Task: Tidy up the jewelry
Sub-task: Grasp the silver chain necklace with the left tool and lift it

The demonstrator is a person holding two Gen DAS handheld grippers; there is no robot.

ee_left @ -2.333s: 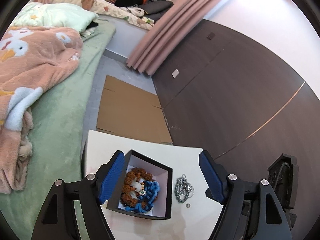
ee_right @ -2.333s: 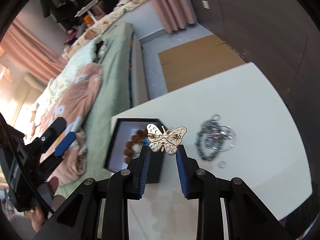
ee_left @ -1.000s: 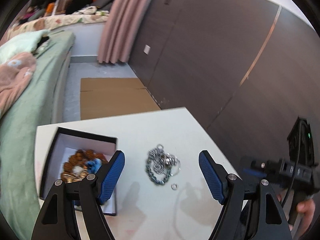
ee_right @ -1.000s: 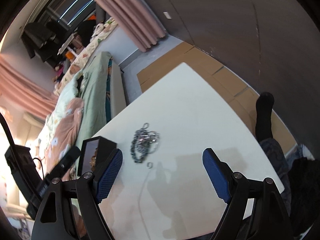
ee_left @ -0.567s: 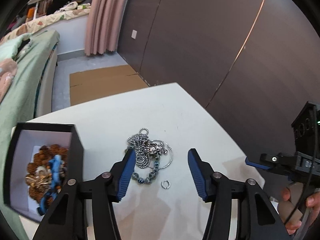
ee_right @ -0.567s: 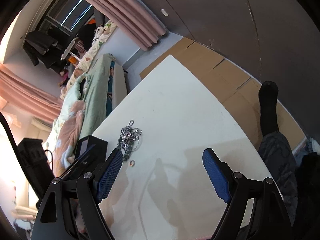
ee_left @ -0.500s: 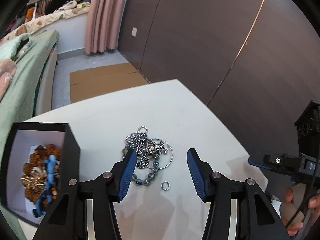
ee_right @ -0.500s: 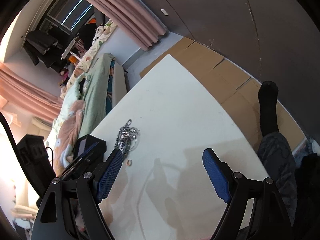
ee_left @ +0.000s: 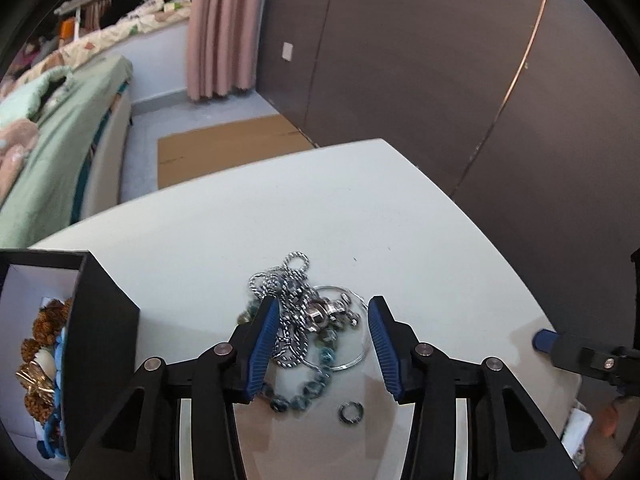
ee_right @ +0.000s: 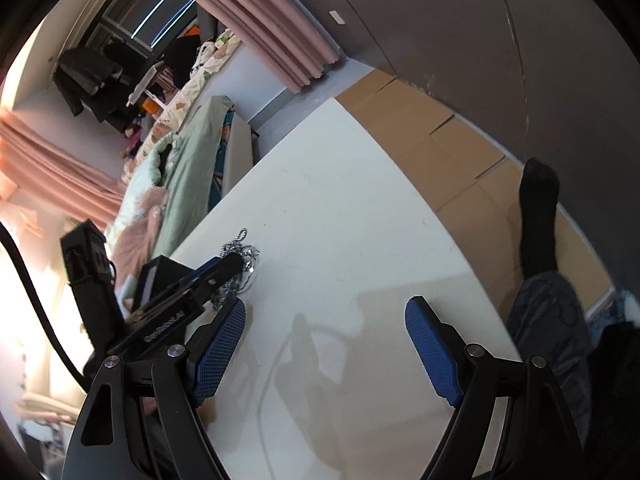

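A tangled pile of silver chains and blue-grey beads (ee_left: 304,320) lies on the white table (ee_left: 280,216). My left gripper (ee_left: 323,340) is open, its blue pads on either side of the pile, low over it. A small silver ring (ee_left: 350,412) lies just in front of the pile. A black box (ee_left: 100,320) at the left holds brown beads, a blue piece and a gold butterfly (ee_left: 34,376). My right gripper (ee_right: 324,340) is open and empty over bare table at the right; the pile (ee_right: 240,254) shows past the left gripper's body (ee_right: 180,300).
Flat cardboard (ee_left: 224,148) lies on the floor beyond the table. A bed with green bedding (ee_left: 52,148) stands at the left, a dark wall panel (ee_left: 440,80) at the right. A person's leg in a black sock (ee_right: 538,216) is by the table's right edge.
The right gripper dropped the gold butterfly into the box, opened and drew back to the right. The left gripper swung from the box to the chain pile, came down over it and narrowed.
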